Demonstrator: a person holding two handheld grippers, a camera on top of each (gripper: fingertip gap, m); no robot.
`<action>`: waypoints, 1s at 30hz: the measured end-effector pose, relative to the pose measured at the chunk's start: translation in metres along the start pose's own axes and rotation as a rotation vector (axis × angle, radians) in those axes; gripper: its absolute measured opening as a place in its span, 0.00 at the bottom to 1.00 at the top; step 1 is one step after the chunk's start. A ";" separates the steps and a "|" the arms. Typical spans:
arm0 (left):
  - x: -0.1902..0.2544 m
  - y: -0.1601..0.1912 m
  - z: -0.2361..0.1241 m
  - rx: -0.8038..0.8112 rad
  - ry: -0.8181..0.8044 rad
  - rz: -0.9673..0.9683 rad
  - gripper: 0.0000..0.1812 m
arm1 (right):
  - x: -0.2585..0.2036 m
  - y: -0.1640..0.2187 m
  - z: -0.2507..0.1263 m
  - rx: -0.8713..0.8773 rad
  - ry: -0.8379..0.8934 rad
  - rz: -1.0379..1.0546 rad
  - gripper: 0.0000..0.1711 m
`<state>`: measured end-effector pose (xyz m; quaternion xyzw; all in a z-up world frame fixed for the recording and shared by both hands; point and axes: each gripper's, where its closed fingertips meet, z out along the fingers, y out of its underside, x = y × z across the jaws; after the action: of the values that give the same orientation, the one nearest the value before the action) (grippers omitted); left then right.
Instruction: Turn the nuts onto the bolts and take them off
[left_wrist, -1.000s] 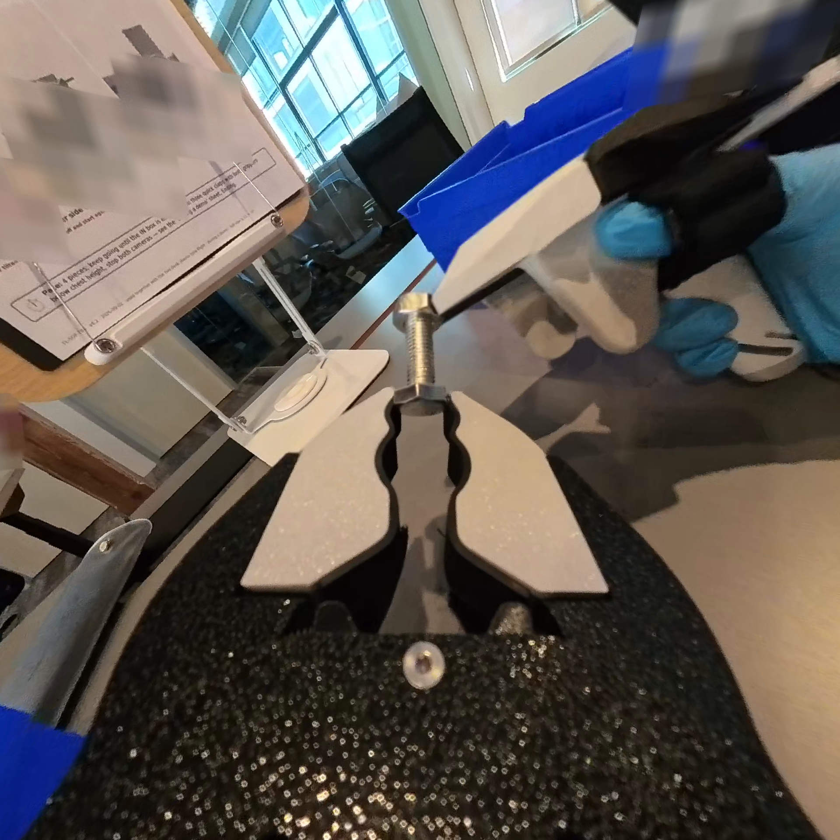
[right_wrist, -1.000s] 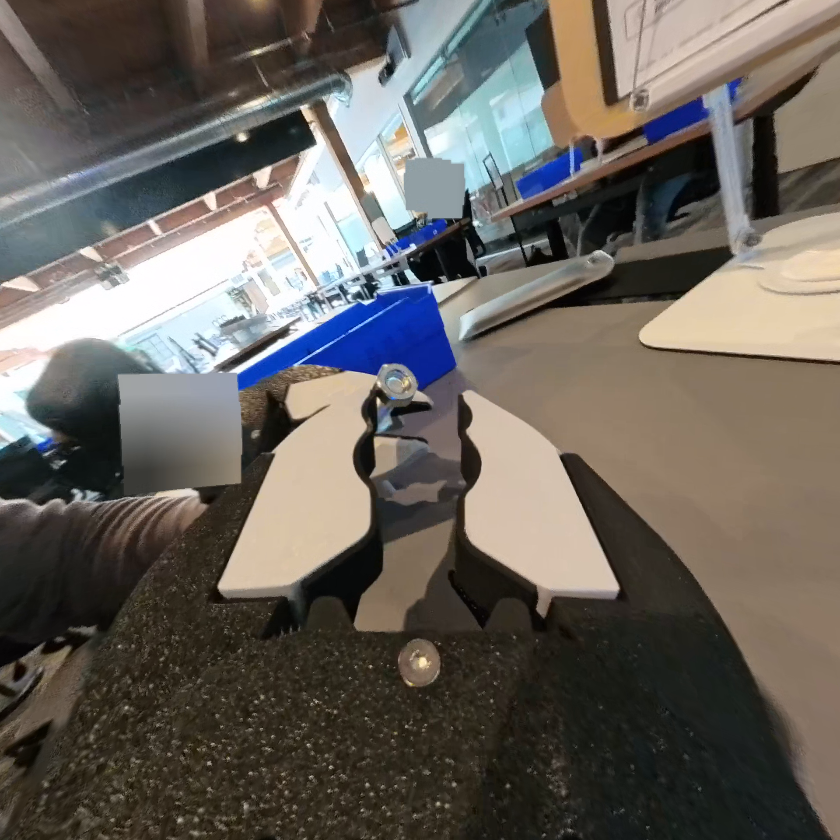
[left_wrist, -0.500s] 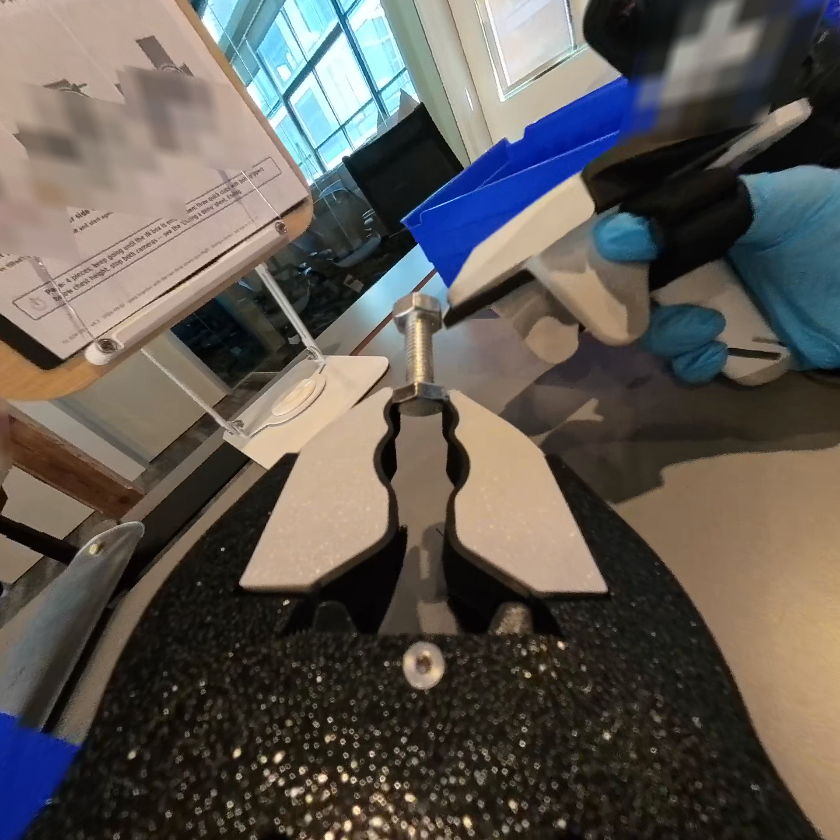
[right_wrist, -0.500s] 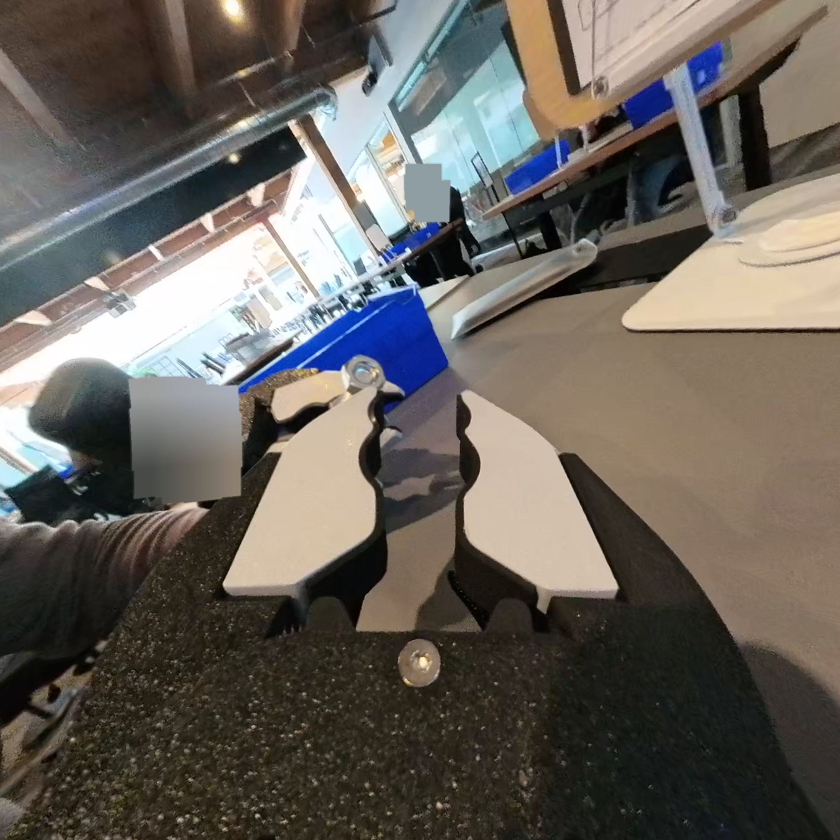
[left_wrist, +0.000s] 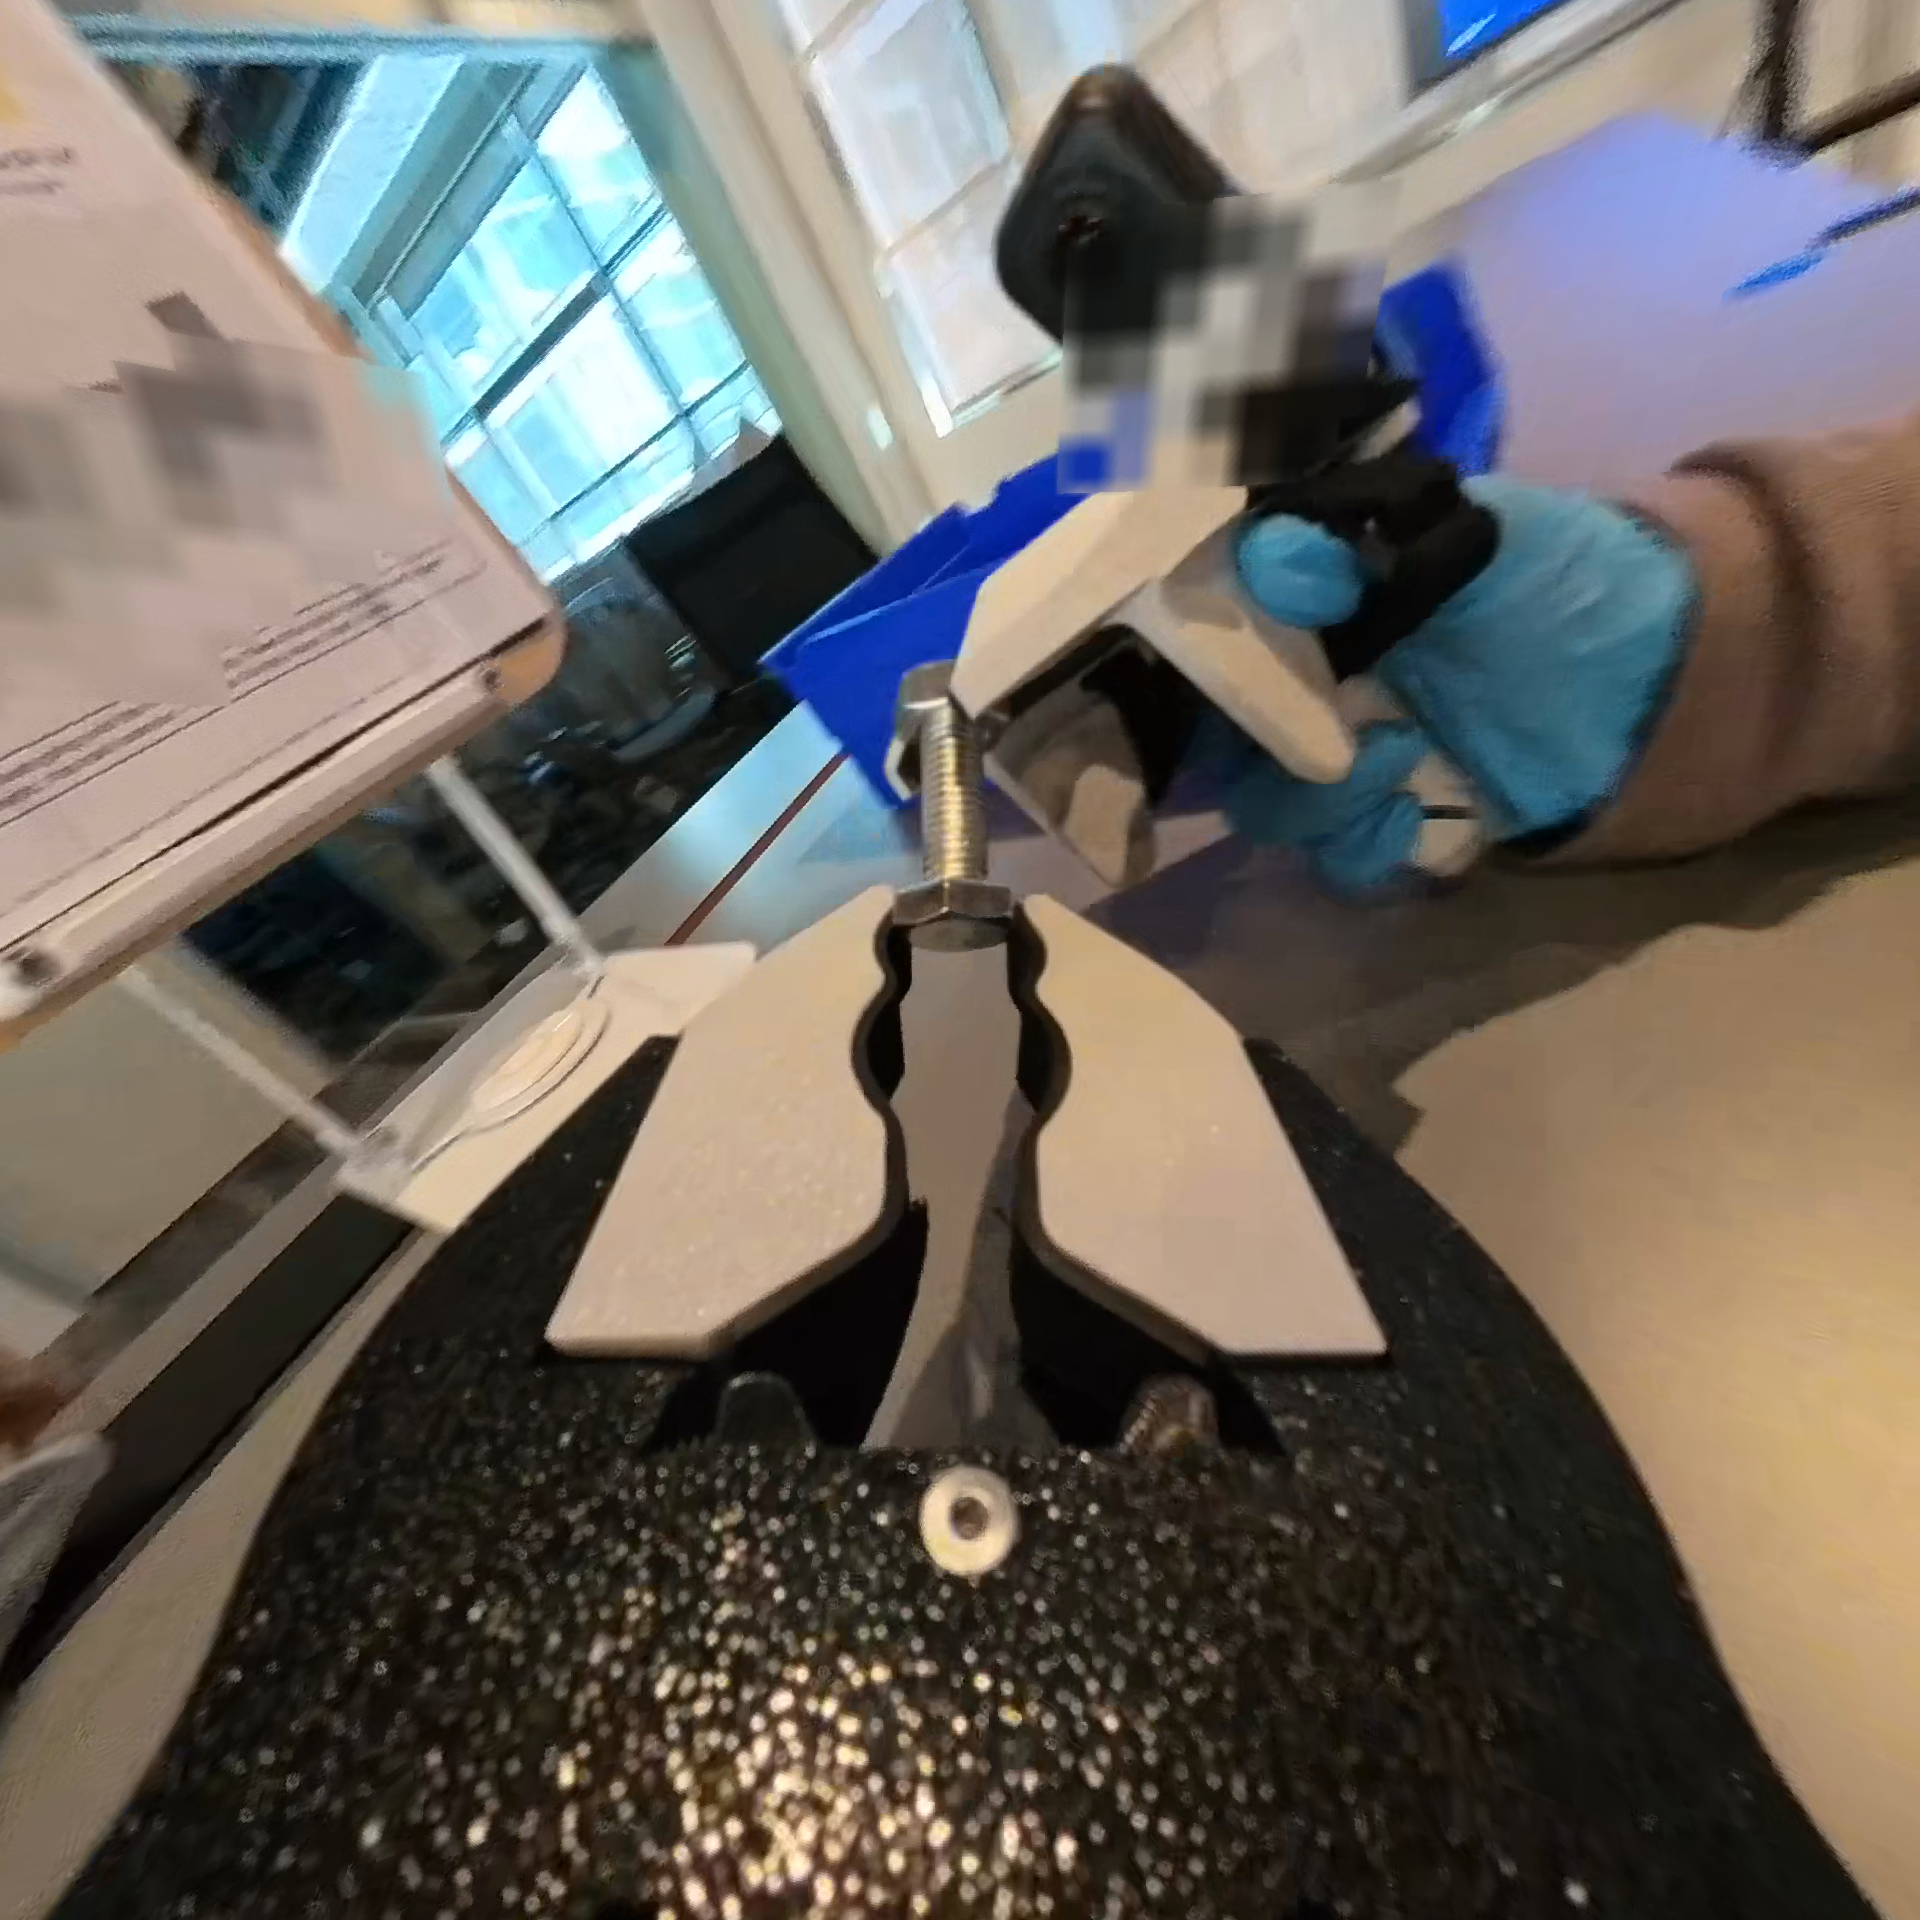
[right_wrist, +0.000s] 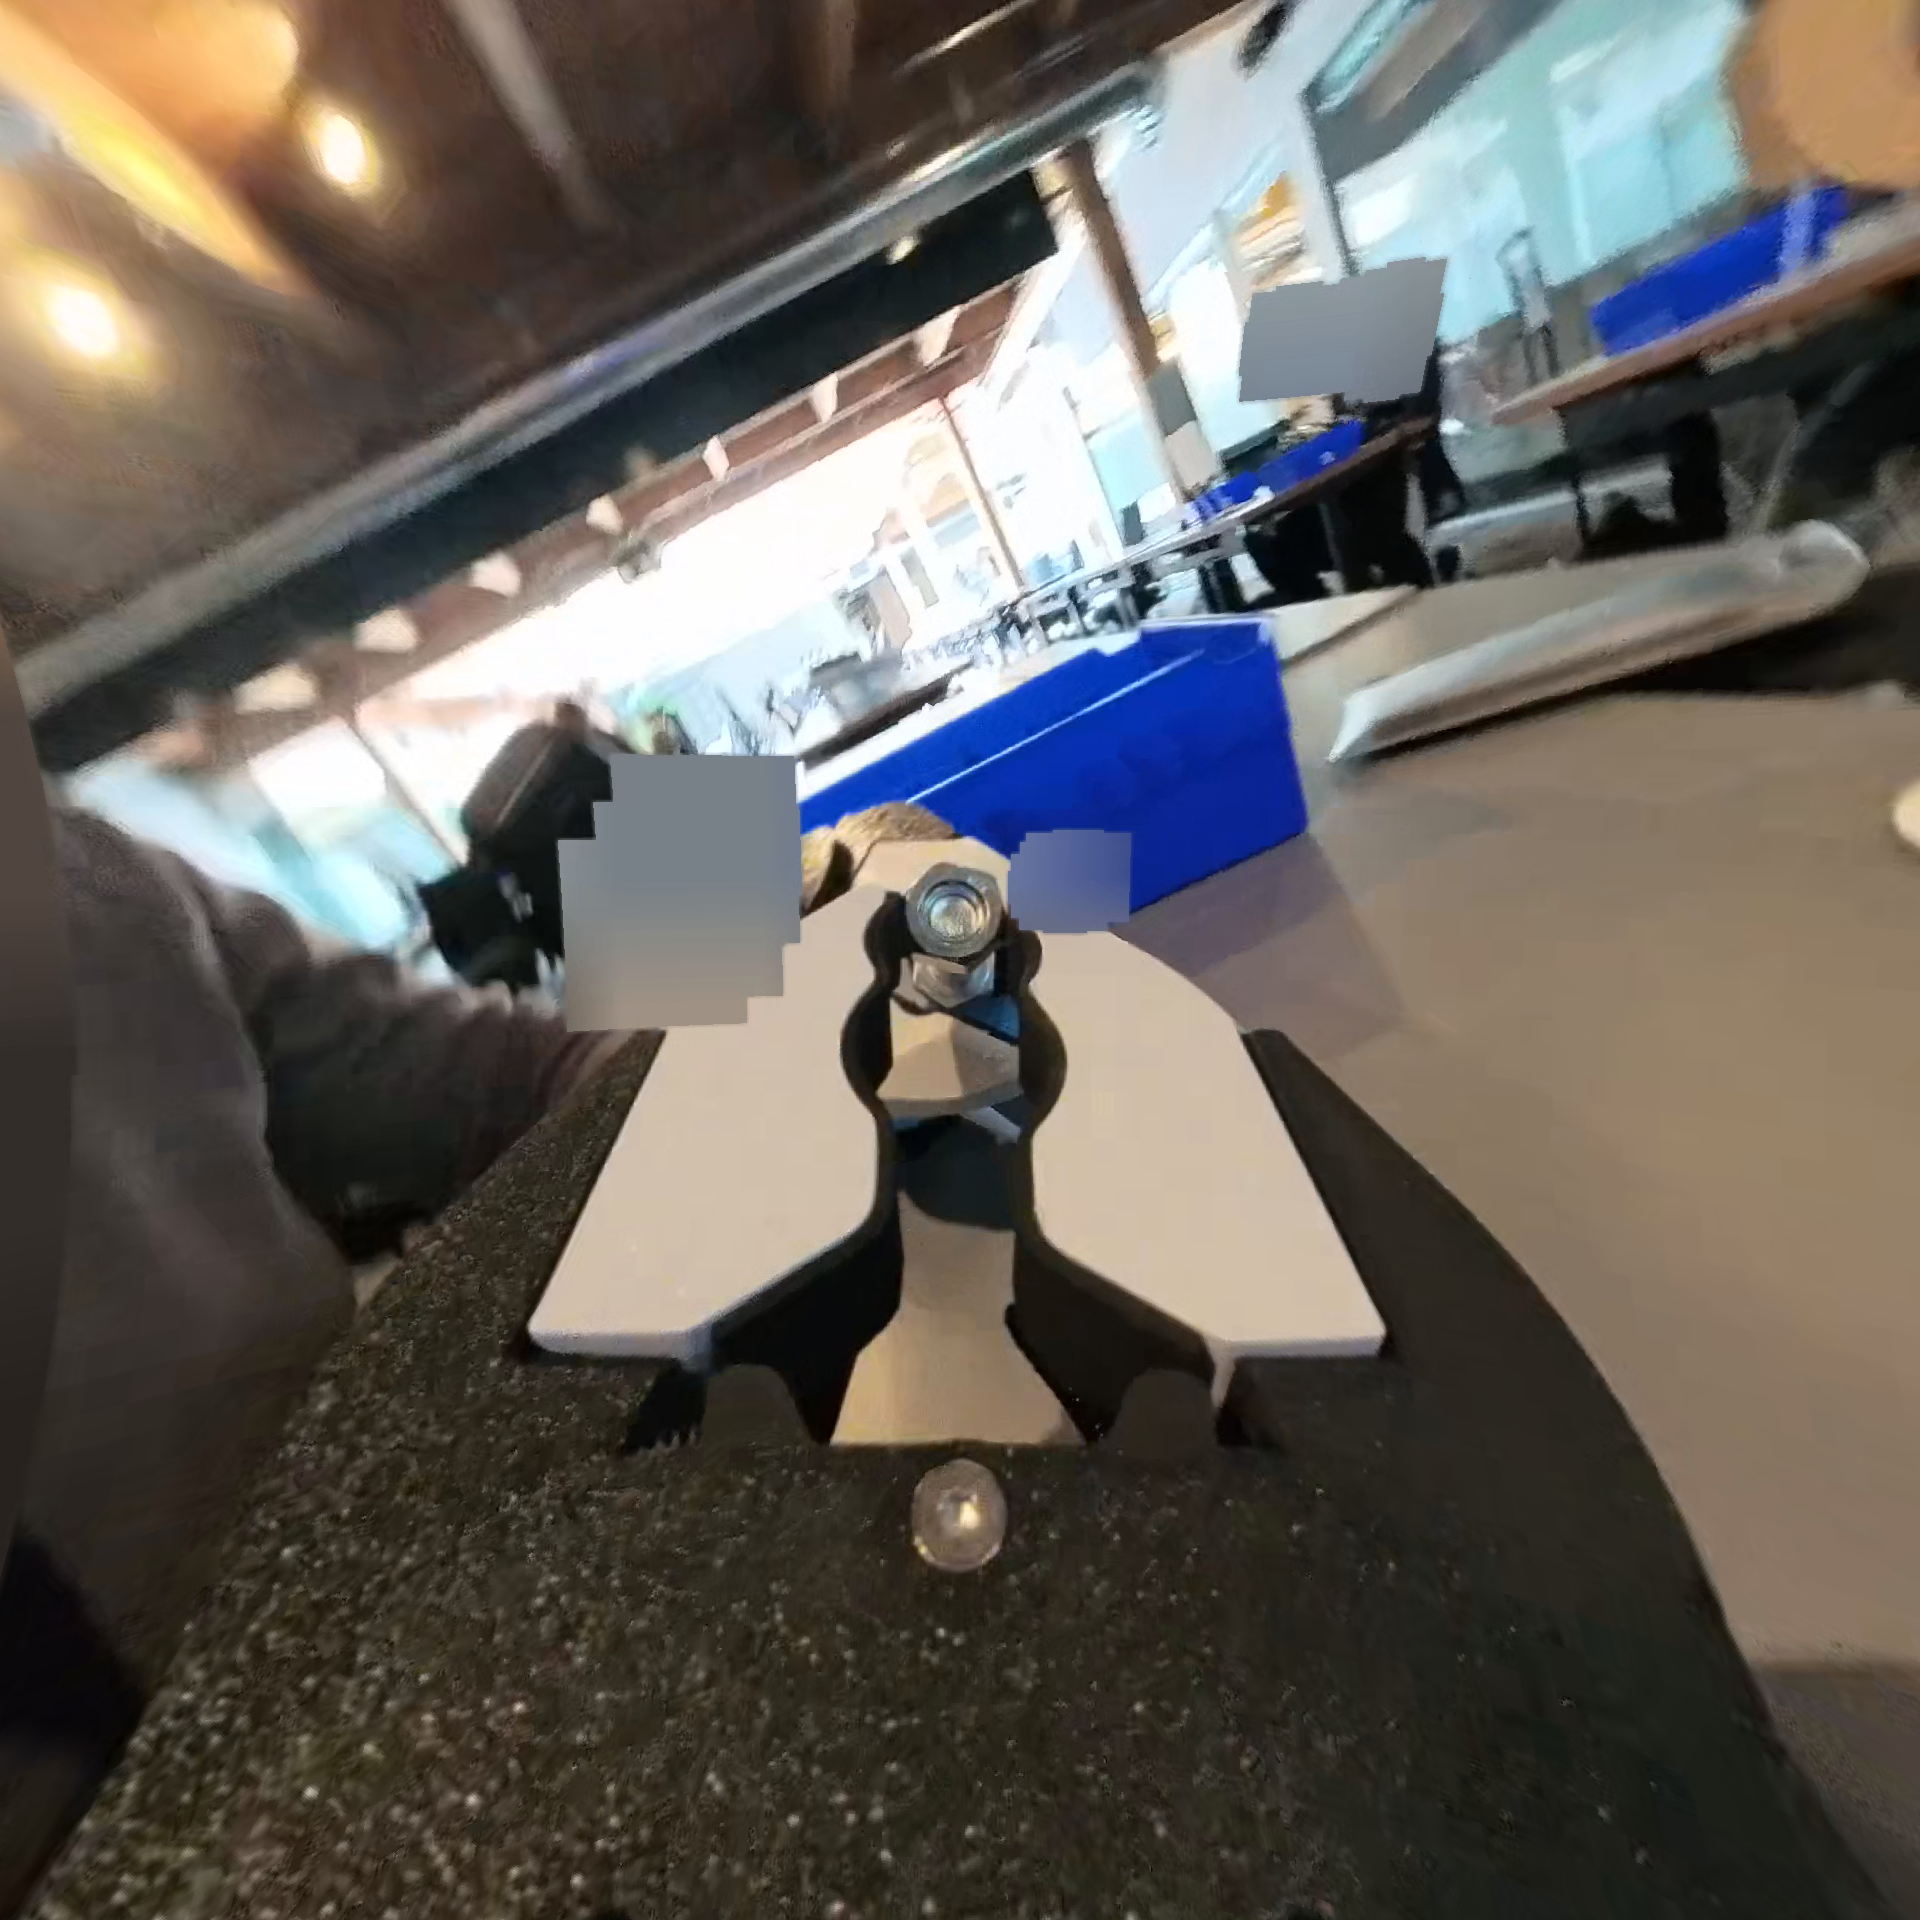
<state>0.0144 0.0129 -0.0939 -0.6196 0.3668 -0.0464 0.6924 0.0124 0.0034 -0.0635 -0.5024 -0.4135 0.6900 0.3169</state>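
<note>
In the left wrist view my left gripper (left_wrist: 951, 920) is shut on the hex head of a steel bolt (left_wrist: 948, 800) and holds it upright above the table. A nut (left_wrist: 928, 698) sits at the bolt's top end. My right gripper (left_wrist: 940, 717) reaches in from the right, held by a blue-gloved hand (left_wrist: 1538, 665), with its white fingers (left_wrist: 1049, 623) at the nut. In the right wrist view my right gripper (right_wrist: 951, 914) is shut on the nut (right_wrist: 951, 906), seen end-on, with the bolt head (right_wrist: 940, 982) just below it.
A blue bin (left_wrist: 883, 644) stands behind the bolt and also shows in the right wrist view (right_wrist: 1091, 769). A sheet on a clear stand (left_wrist: 208, 582) is at the left. A grey metal plate (right_wrist: 1558, 644) lies at the far right on the grey table (left_wrist: 1662, 1143). Only a small space, under 4 cm, lies between the two pairs of fingers.
My right gripper has moved onto the bolt's top end, and its jaws have closed from wide open onto the nut. My left gripper has kept hold of the bolt.
</note>
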 end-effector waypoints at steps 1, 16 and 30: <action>0.005 -0.006 -0.002 0.035 0.043 -0.007 0.09 | -0.008 0.000 -0.001 -0.034 -0.033 -0.092 0.11; 0.060 -0.053 -0.025 0.264 0.558 -0.303 0.09 | -0.074 0.007 -0.019 -0.082 -0.326 -0.747 0.11; -0.001 -0.020 -0.009 0.120 0.044 -0.137 0.10 | -0.034 -0.026 -0.012 0.099 -0.056 -0.470 0.33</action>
<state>0.0163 0.0012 -0.0754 -0.5995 0.3355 -0.1291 0.7151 0.0346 -0.0104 -0.0273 -0.3571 -0.4933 0.6305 0.4812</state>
